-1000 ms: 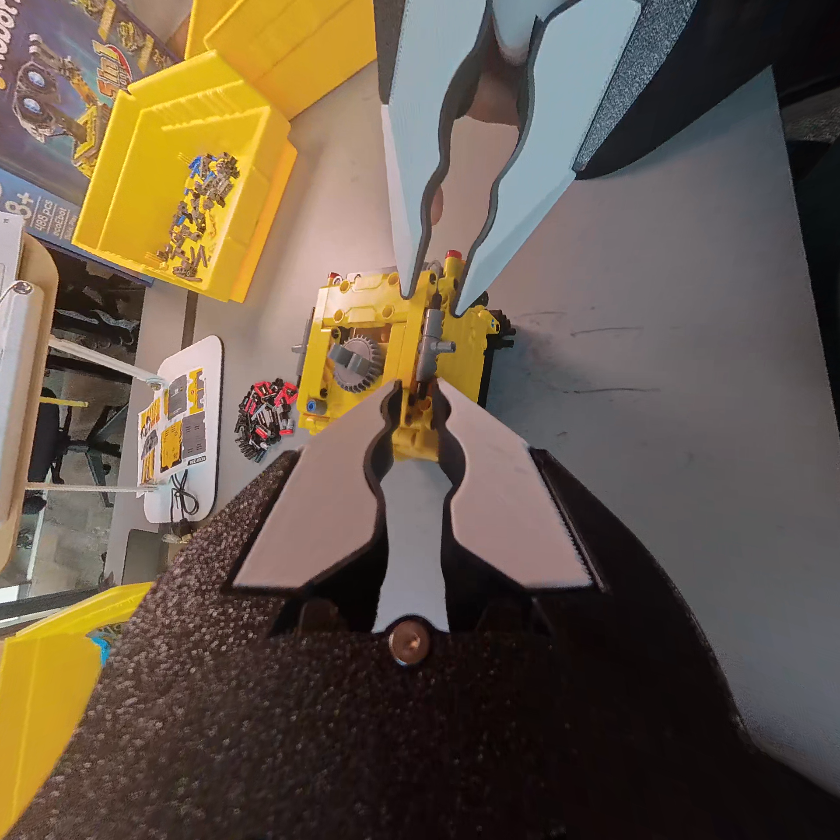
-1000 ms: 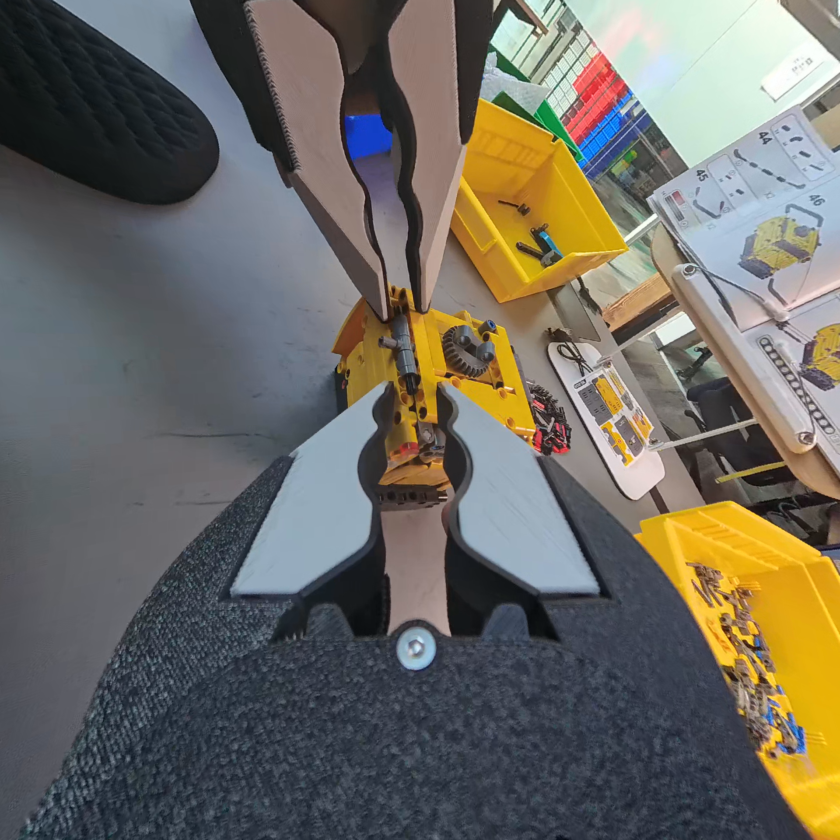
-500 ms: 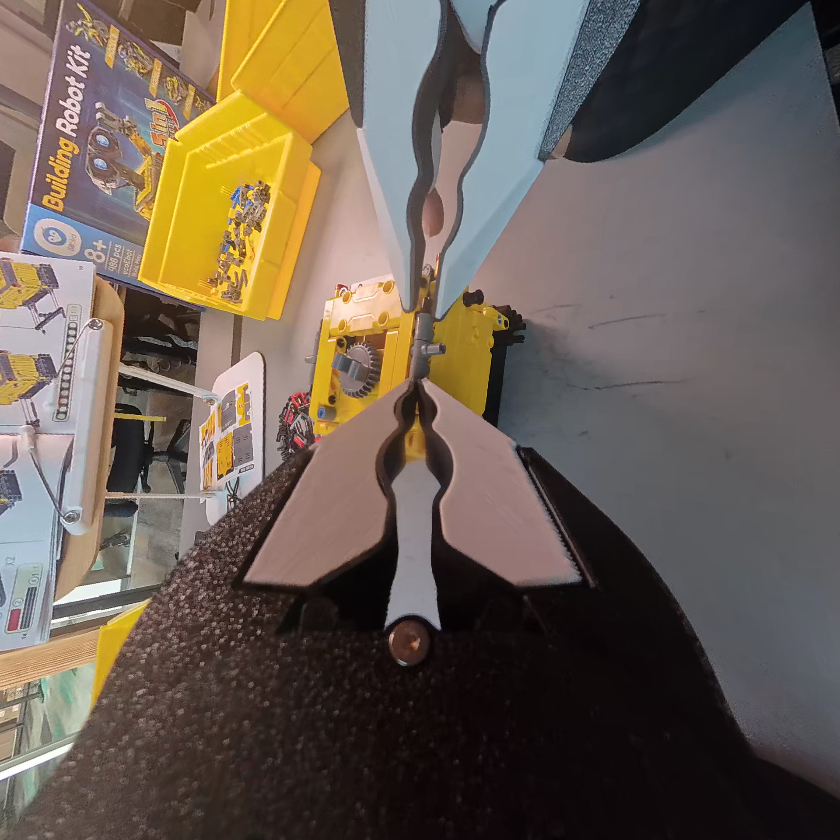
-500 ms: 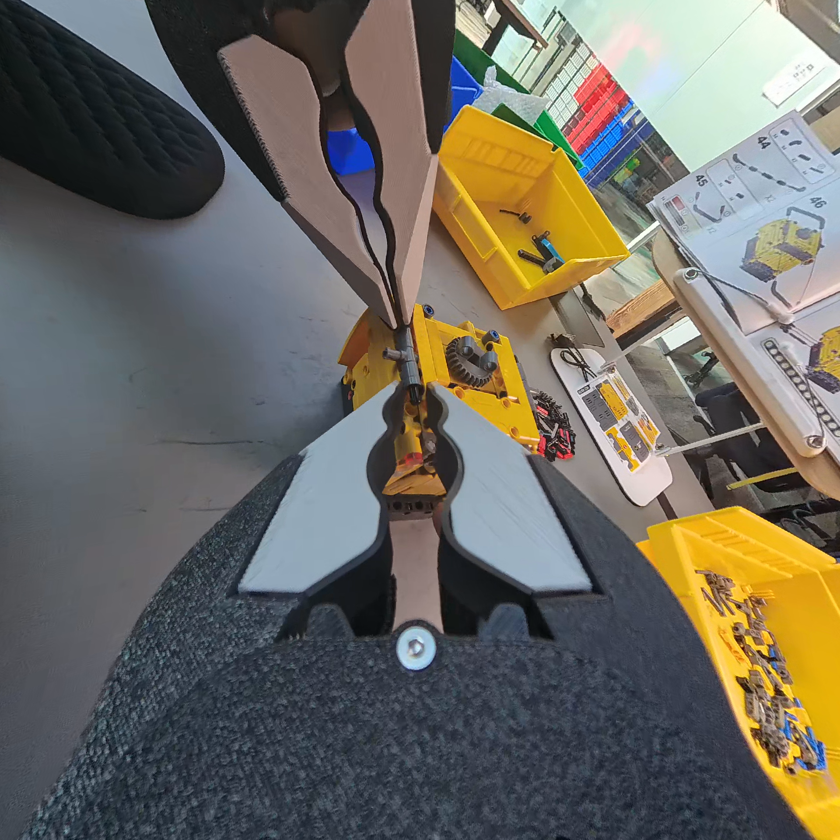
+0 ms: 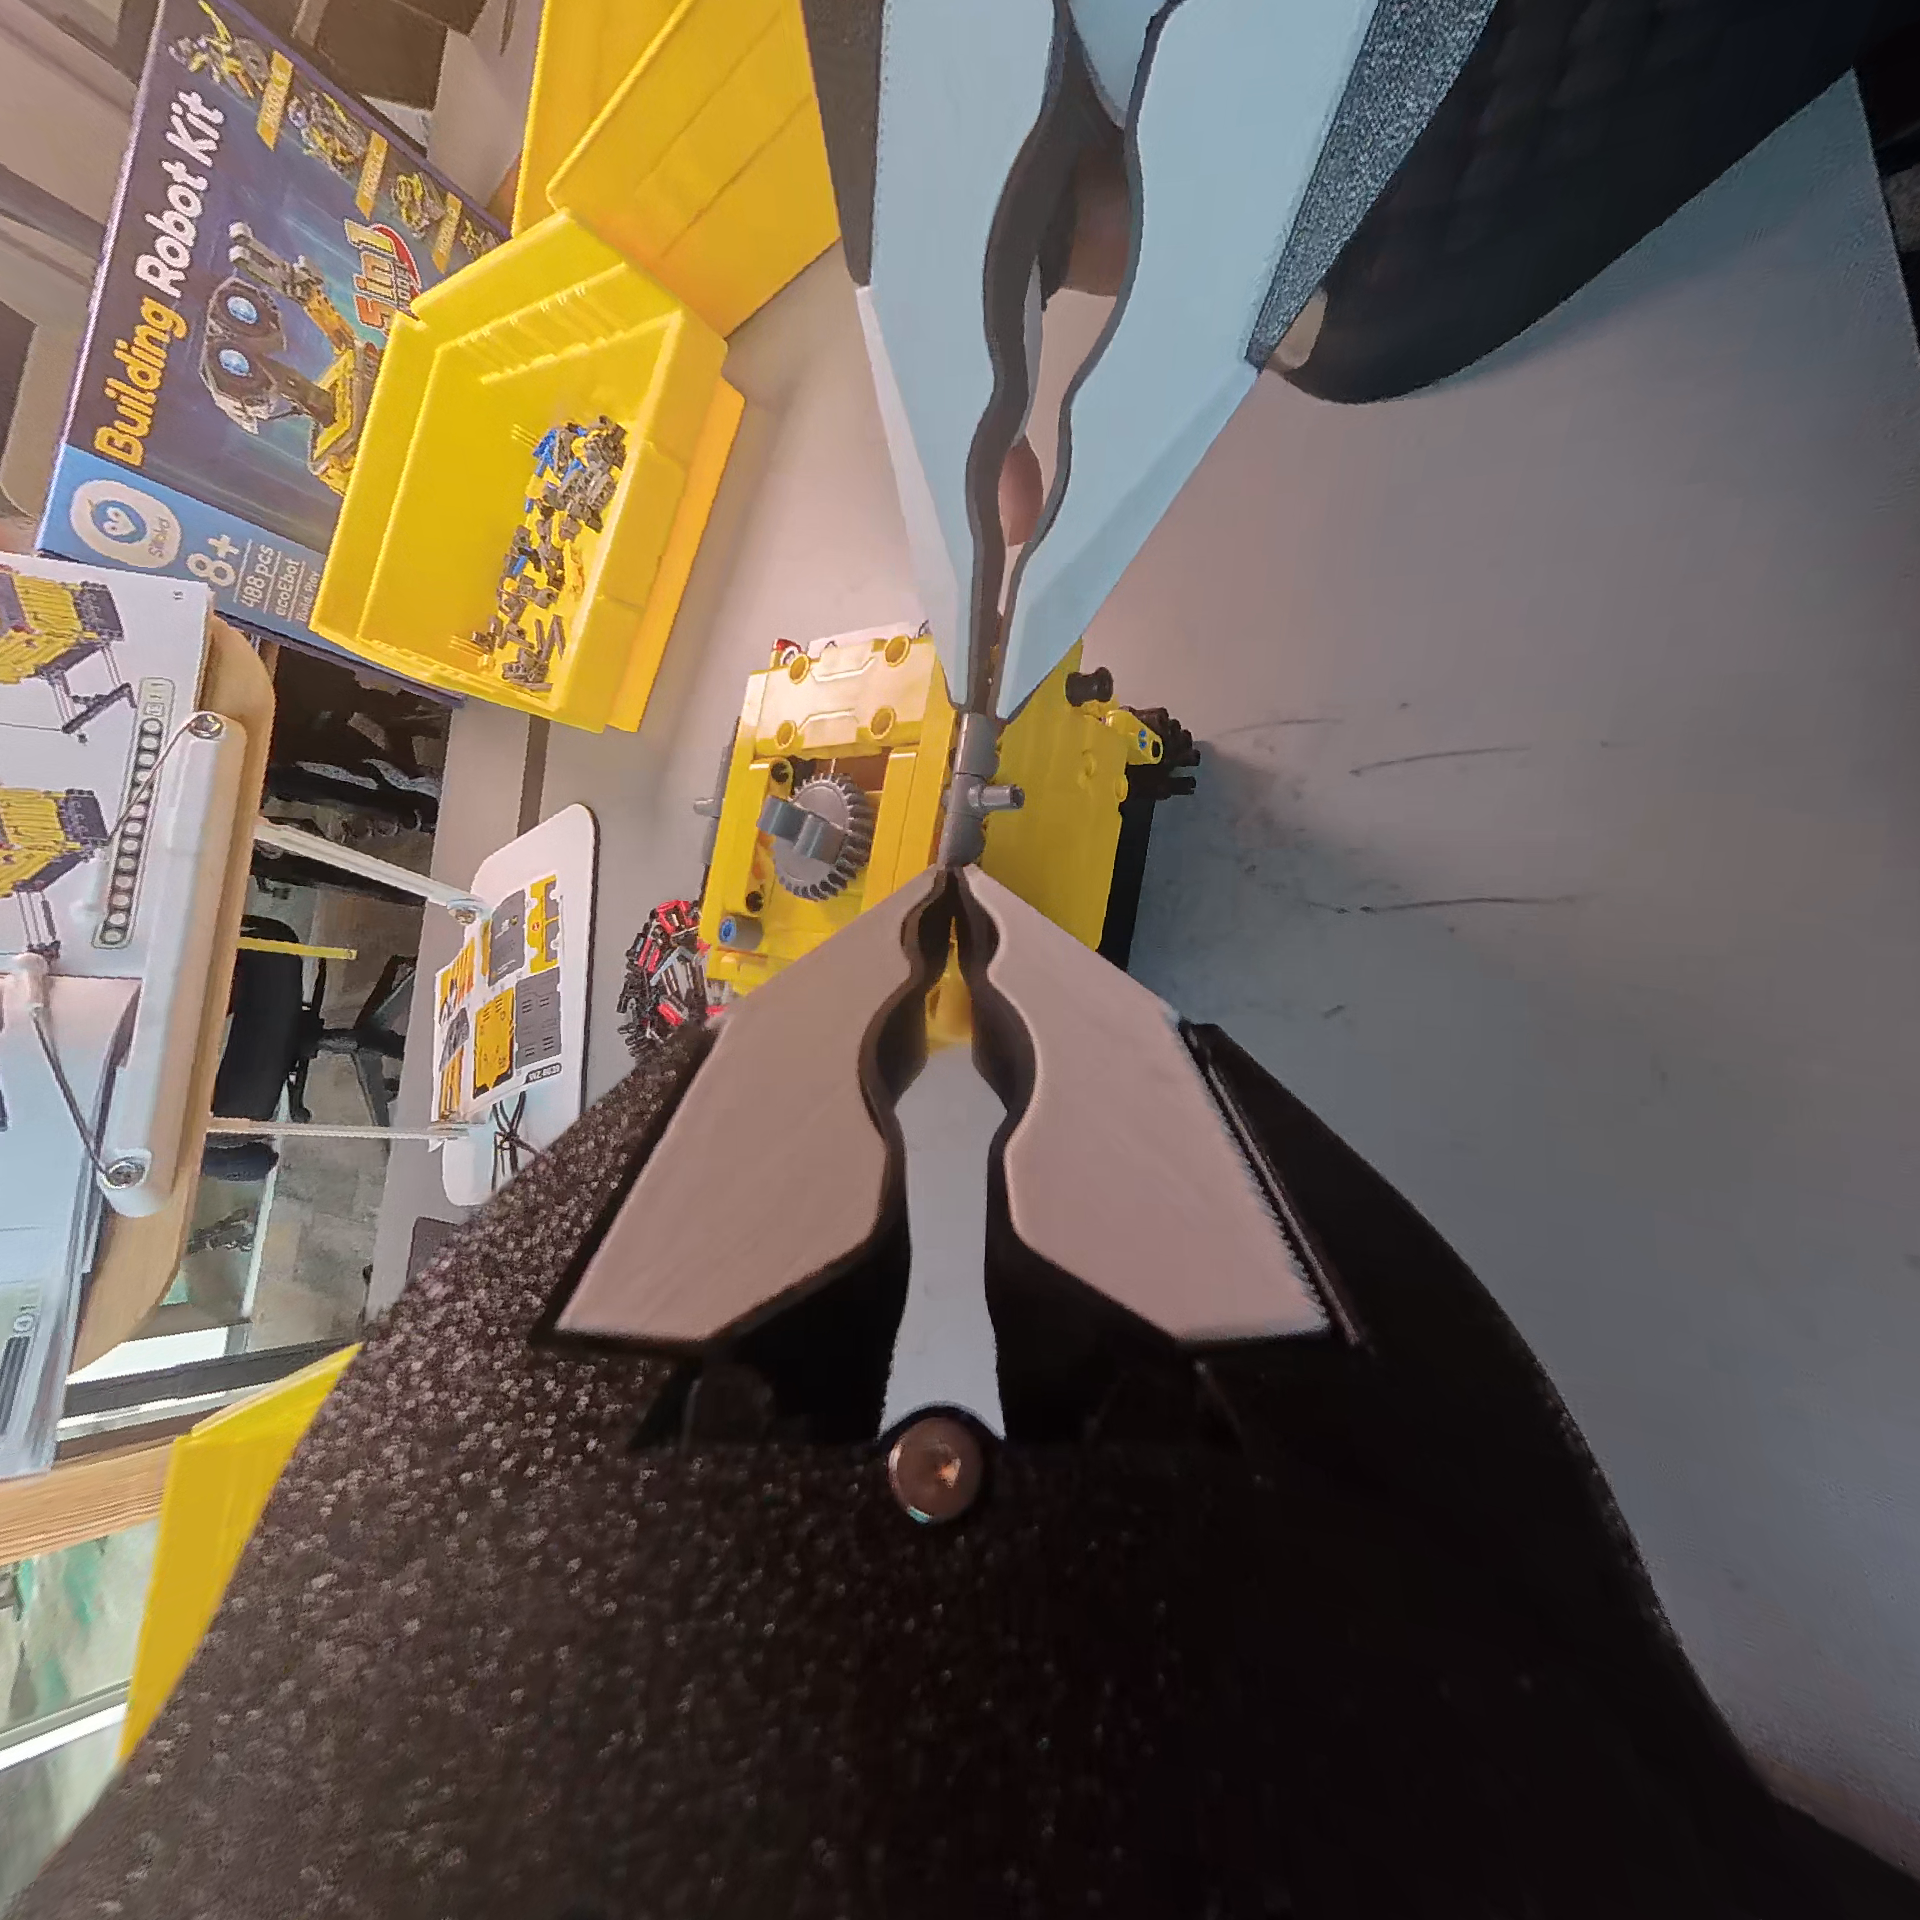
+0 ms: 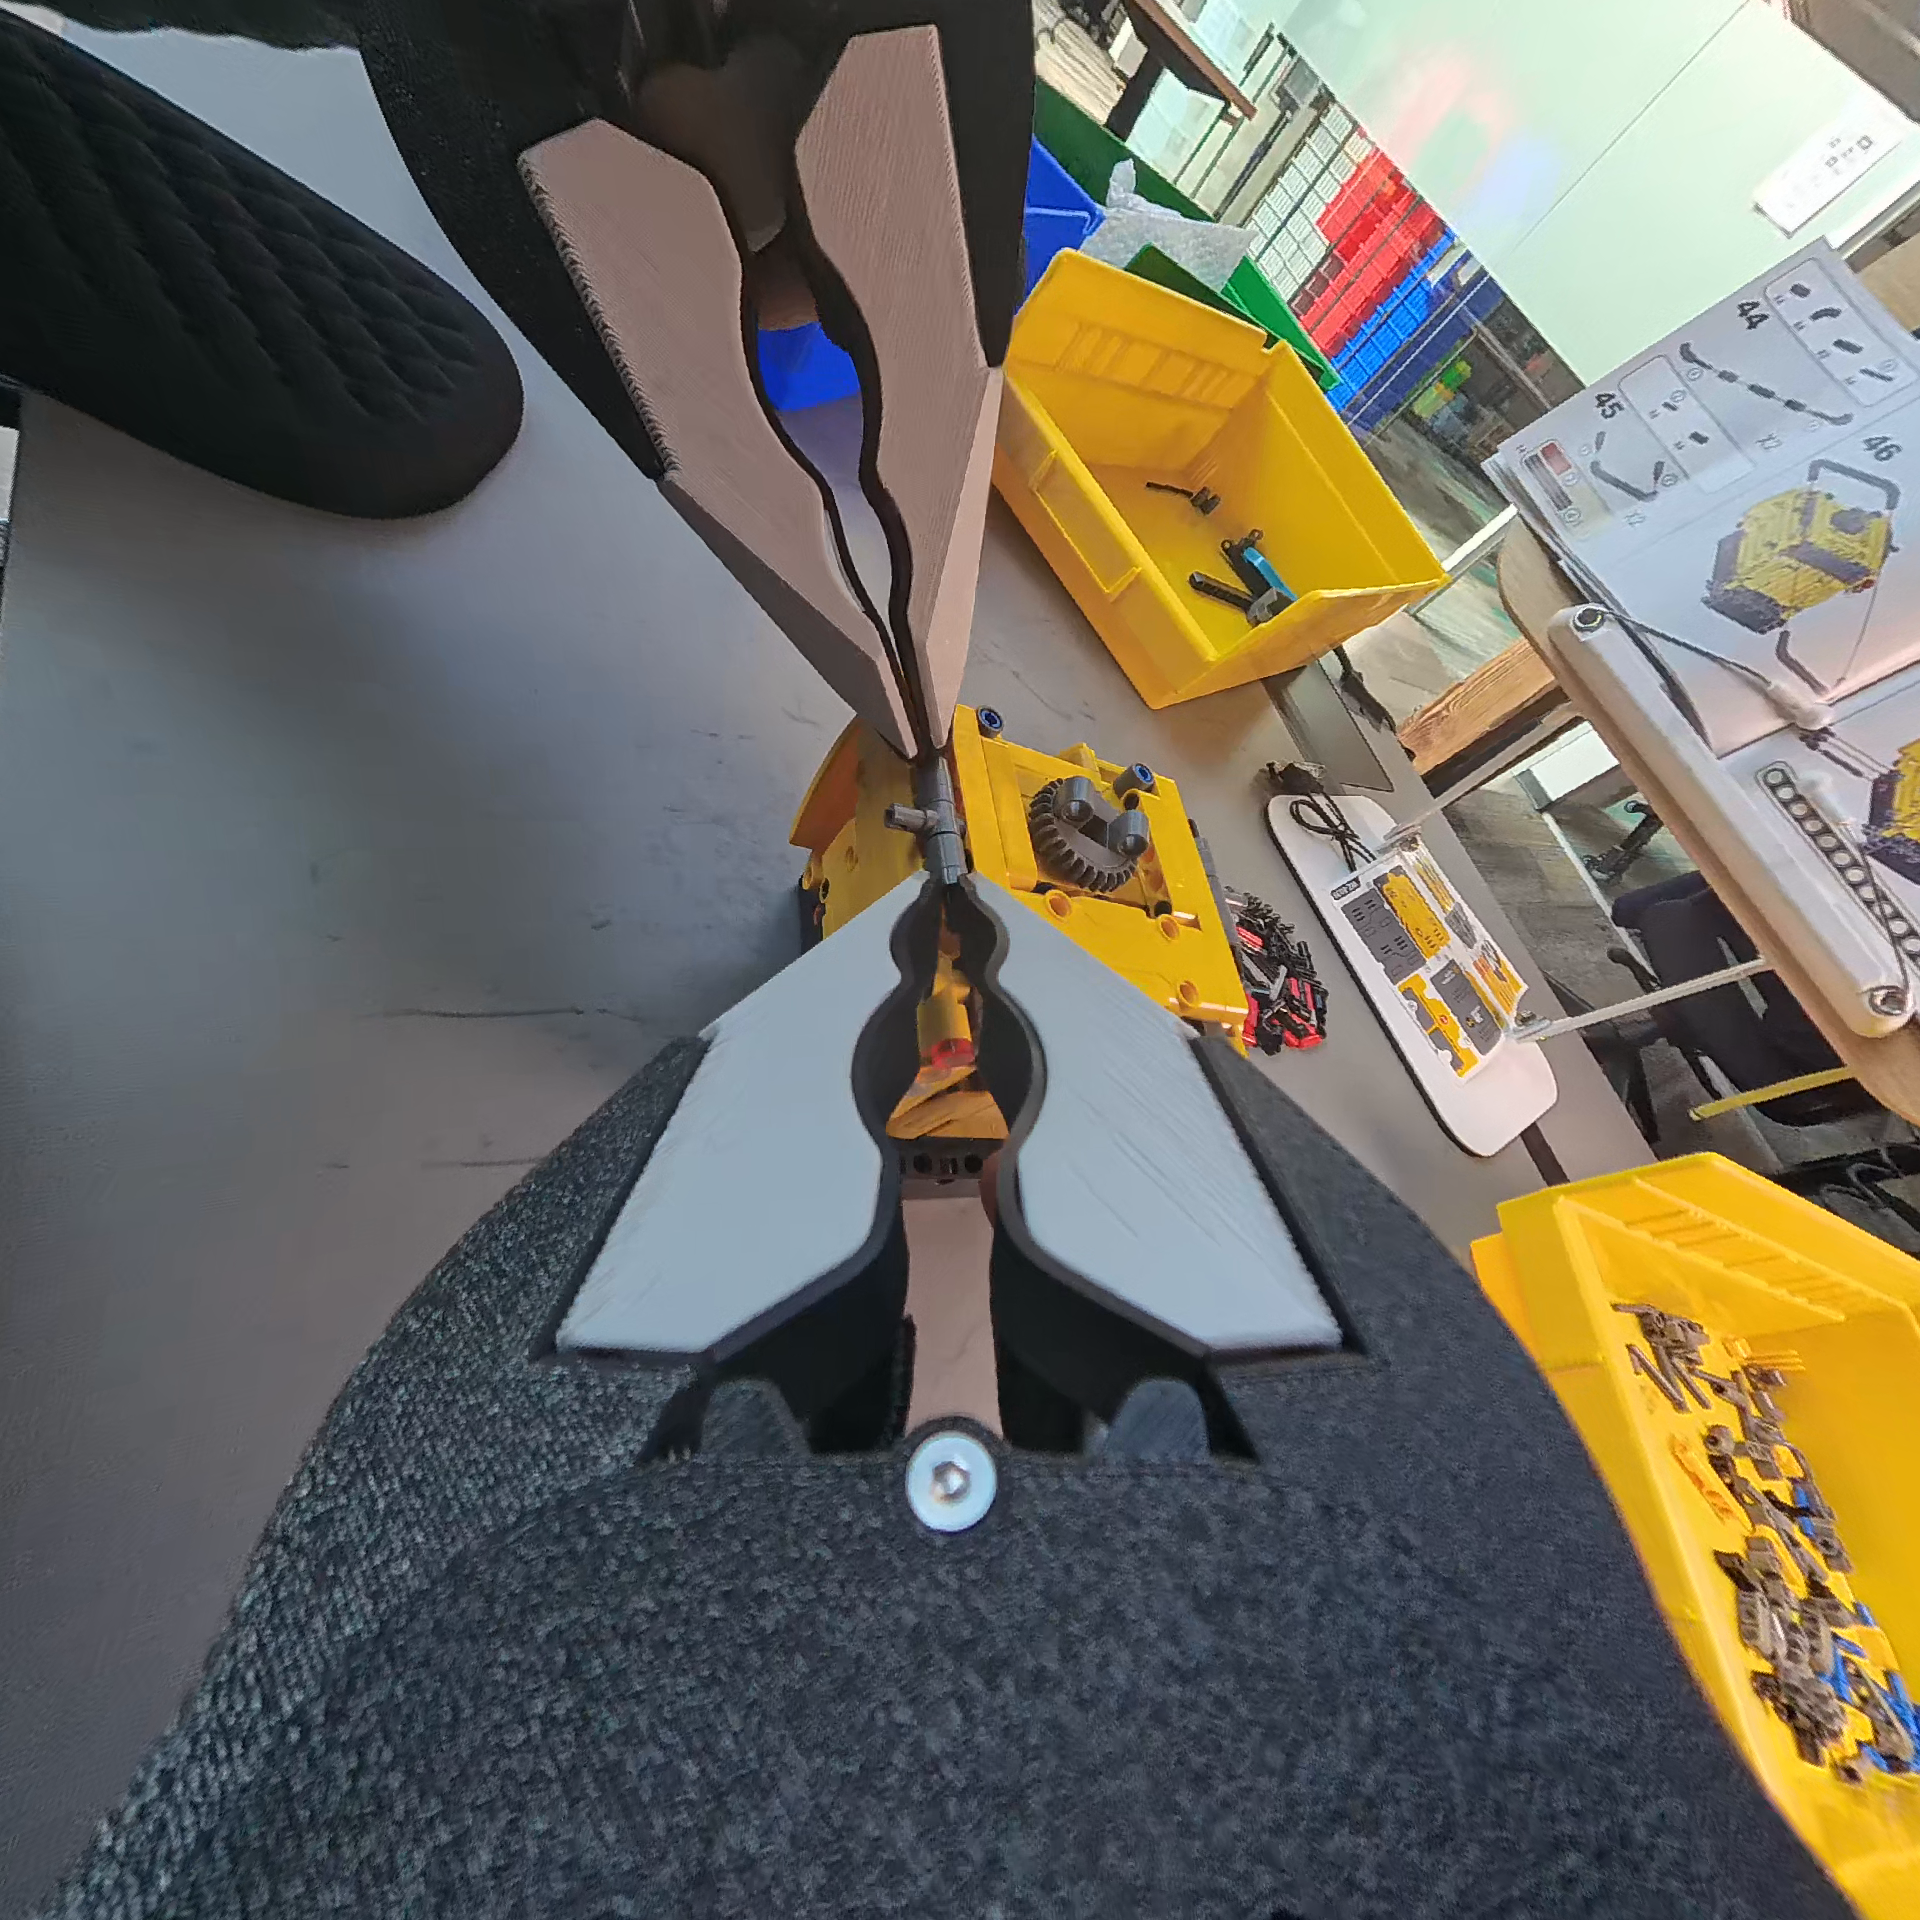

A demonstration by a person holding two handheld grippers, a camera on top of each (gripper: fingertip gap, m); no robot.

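A small grey axle piece with a side pin (image 5: 971, 795) is held in the air between both grippers, just above a yellow brick model (image 5: 831, 727) with a grey gear that stands on the grey table (image 5: 1507, 1039). My left gripper (image 5: 956, 878) is shut on the near end of the piece. The right gripper (image 5: 979, 707) comes in from the top and is shut on its far end. In the right wrist view my right gripper (image 6: 943, 883) pinches one end of the axle piece (image 6: 938, 821), the left gripper (image 6: 925, 746) pinches the other, and the model (image 6: 1101, 935) lies below.
A yellow bin (image 5: 416, 468) with several small parts, stacked bins and a kit box (image 5: 208, 312) stand left. A pile of black and red pins (image 5: 665, 966) and a white card (image 5: 520, 987) lie beside the model. Another yellow bin (image 6: 1143, 416), an instruction booklet (image 6: 1766, 468) and a black cushion (image 6: 208, 312) show.
Both grippers have gone from open around the model to shut on the ends of the grey axle piece. The piece is now held a little above the model.
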